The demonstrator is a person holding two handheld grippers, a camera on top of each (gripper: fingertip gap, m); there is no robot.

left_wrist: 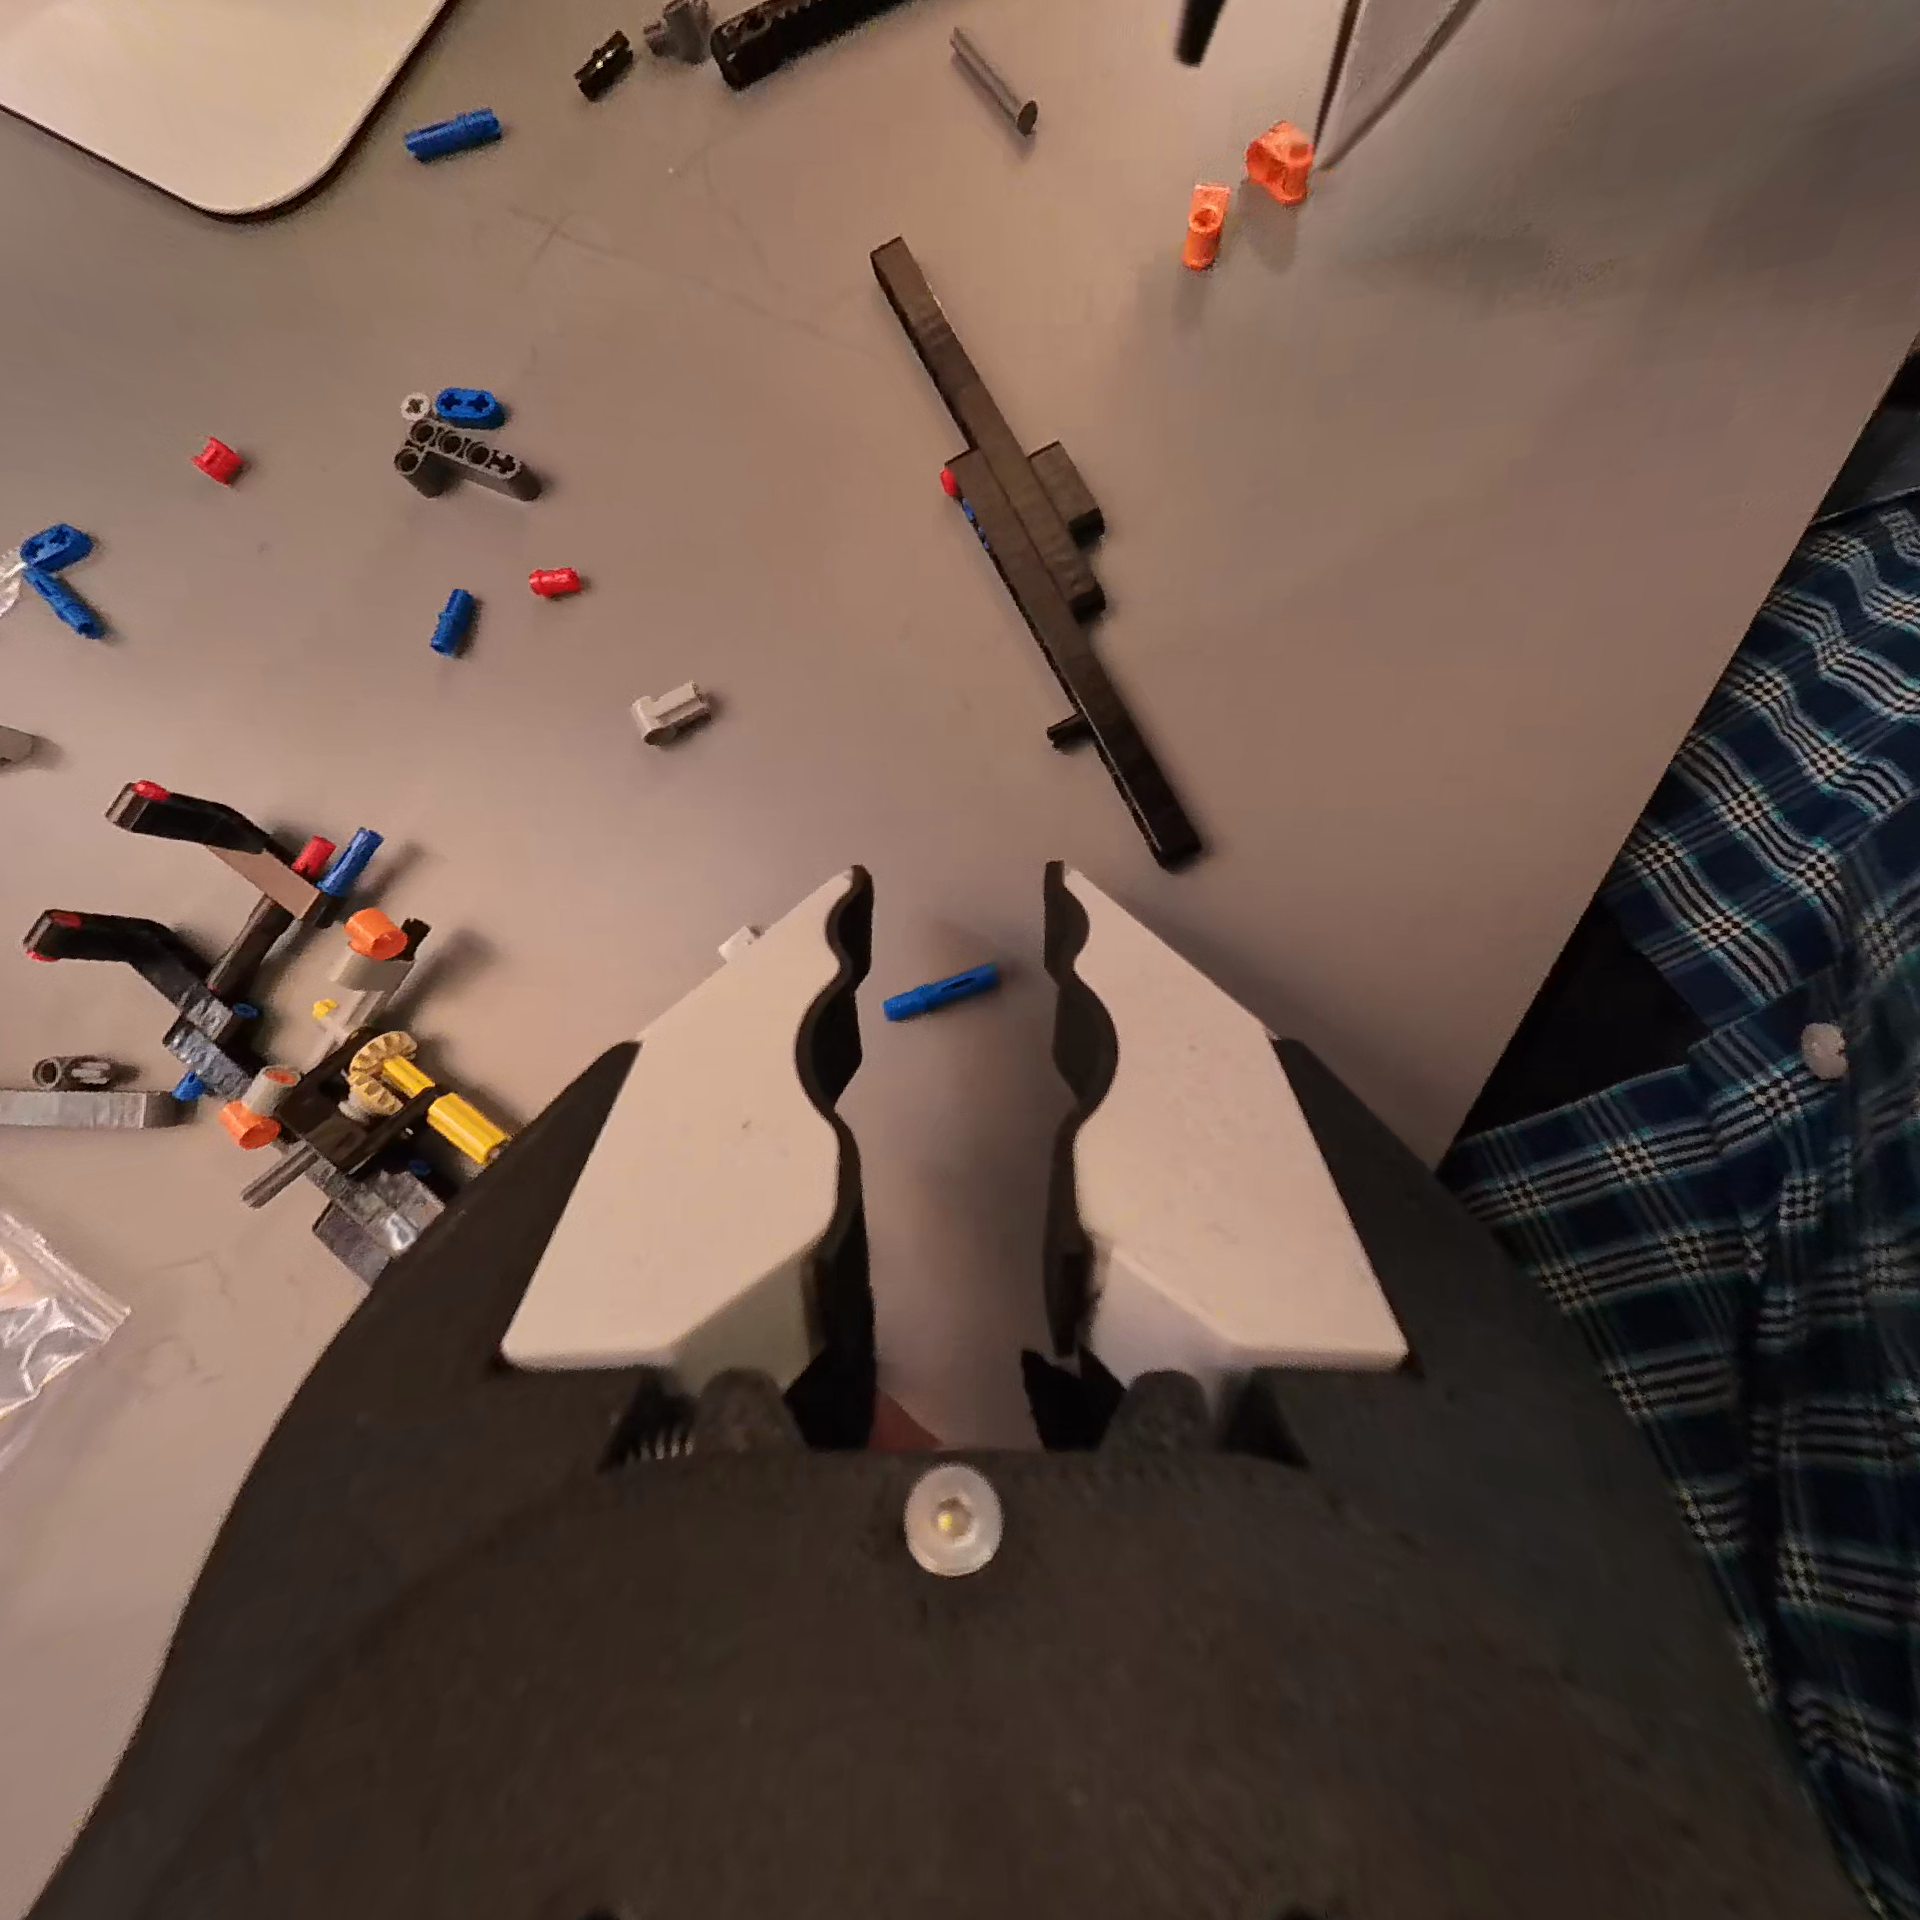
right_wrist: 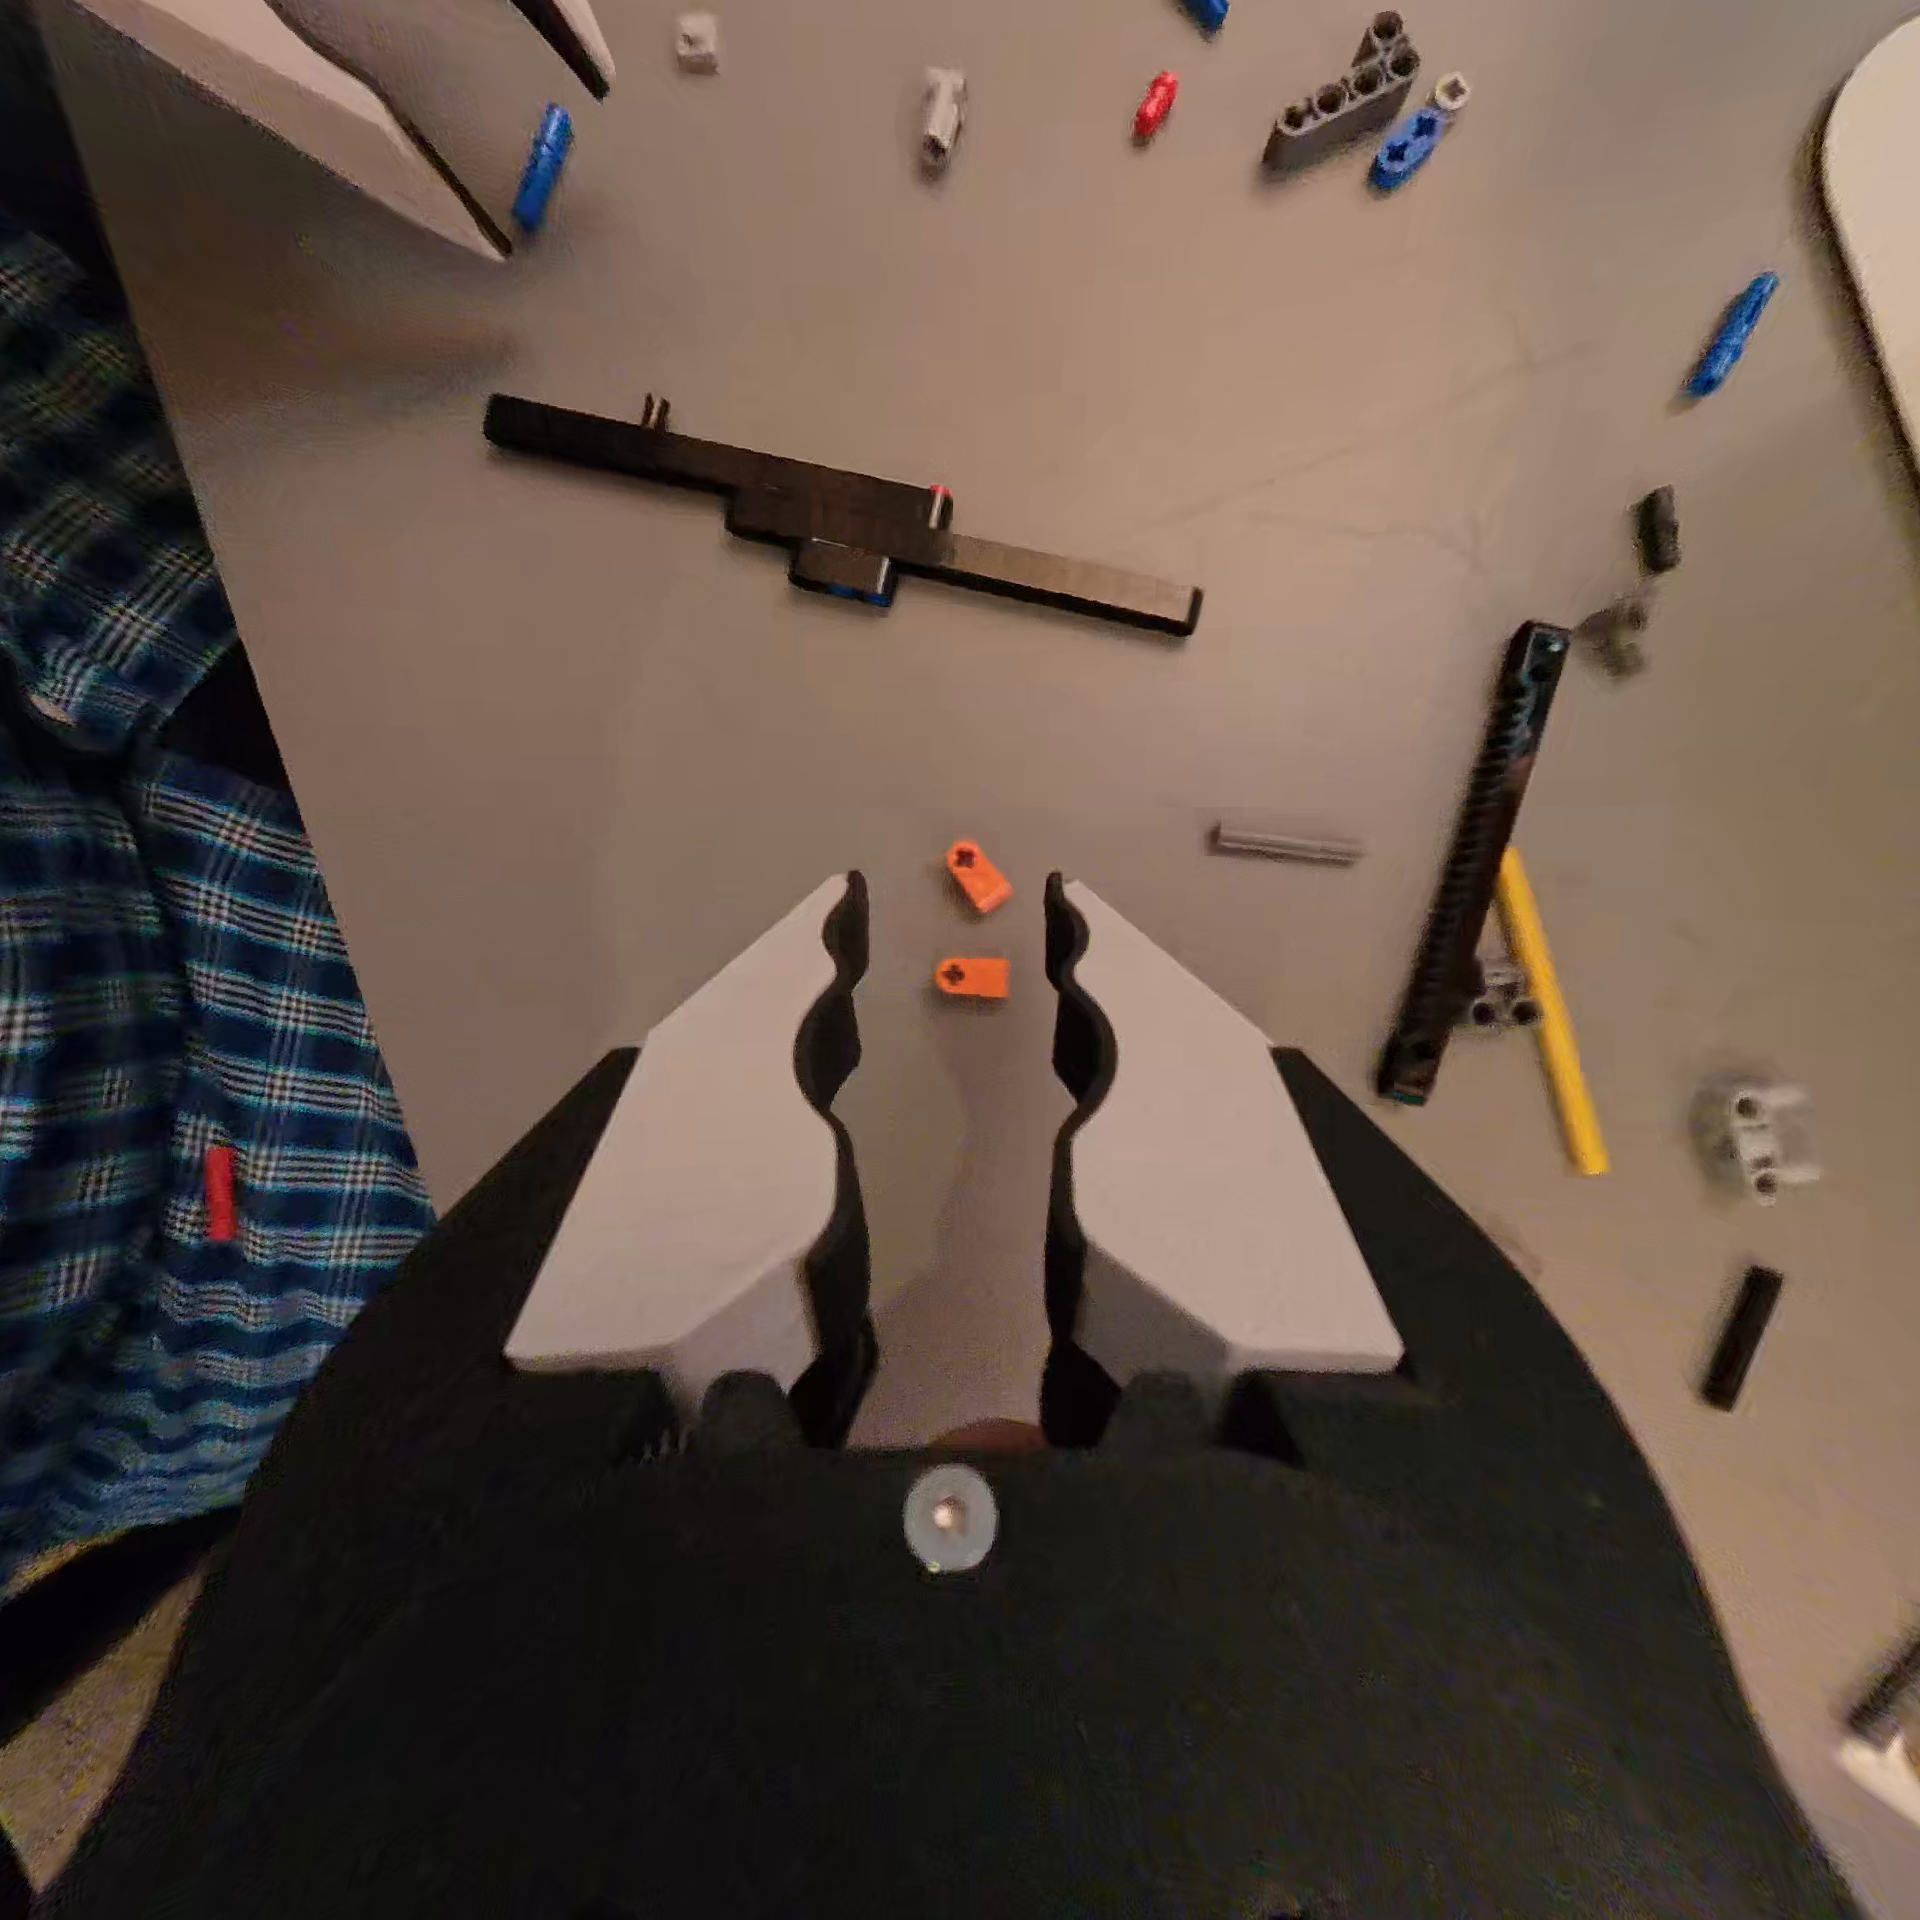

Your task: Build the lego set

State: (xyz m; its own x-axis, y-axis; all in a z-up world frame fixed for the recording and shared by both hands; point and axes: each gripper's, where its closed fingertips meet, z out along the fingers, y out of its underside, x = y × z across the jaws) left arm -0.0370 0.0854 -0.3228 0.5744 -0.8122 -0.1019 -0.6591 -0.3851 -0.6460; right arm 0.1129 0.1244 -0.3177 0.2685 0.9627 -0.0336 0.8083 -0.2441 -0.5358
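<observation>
Both the left gripper (left_wrist: 957, 883) and right gripper (right_wrist: 954, 888) gape empty over the grey bench (right_wrist: 1039, 727), so pinch the light, hard, long black plastic beam (right_wrist: 842, 520) at its thick middle.

The clear plastic bag (left_wrist: 42, 1320) runs off the left edge (contents unreadable), and the grey connector (right_wrist: 1616, 623) is blurred.

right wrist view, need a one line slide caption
Open right gripper hovers over two orange connectors on a grey table, a black beam assembly lying beyond.
</observation>
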